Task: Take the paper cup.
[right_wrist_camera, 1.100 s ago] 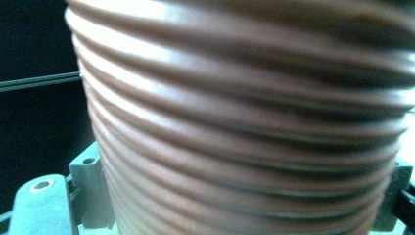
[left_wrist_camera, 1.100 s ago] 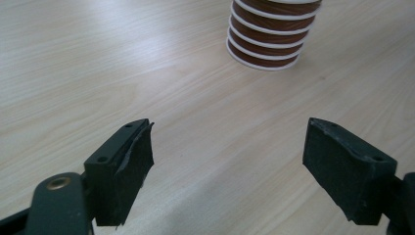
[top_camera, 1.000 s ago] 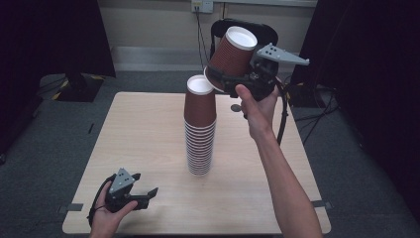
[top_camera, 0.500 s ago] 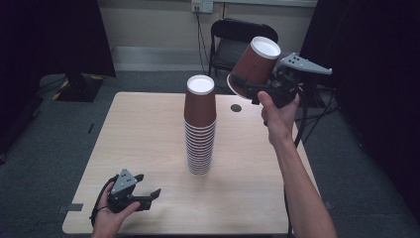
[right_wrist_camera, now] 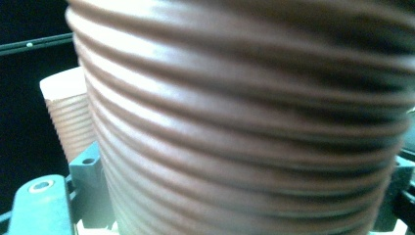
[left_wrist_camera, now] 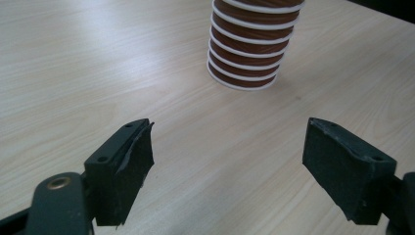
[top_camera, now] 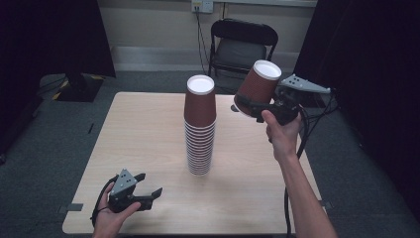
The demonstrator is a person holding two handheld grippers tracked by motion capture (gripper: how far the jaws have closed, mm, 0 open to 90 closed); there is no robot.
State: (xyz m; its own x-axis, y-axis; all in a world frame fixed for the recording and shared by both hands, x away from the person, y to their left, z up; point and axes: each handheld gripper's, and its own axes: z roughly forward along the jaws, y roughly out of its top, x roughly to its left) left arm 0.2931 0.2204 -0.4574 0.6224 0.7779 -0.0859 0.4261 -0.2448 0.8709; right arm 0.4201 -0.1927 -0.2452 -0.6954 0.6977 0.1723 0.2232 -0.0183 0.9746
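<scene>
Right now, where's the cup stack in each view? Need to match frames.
High view: the cup stack stands upside down at table centre, left of the held cup.
Left gripper view: its lower rims show at top centre, beyond the open jaws.
Right gripper view: its top shows at left, behind the held cup.
Shared landmark: the stack's ribbed brown wall.

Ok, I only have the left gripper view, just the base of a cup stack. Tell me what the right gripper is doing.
Observer: The right gripper is shut on a single cup, in the air to the right of the stack.
Operator: Give me the cup's pose.
Observer: Upside down, tilted, white base up.
Operator: Now the stack's top.
Observer: The top cup is upside down too, white base up.
</scene>
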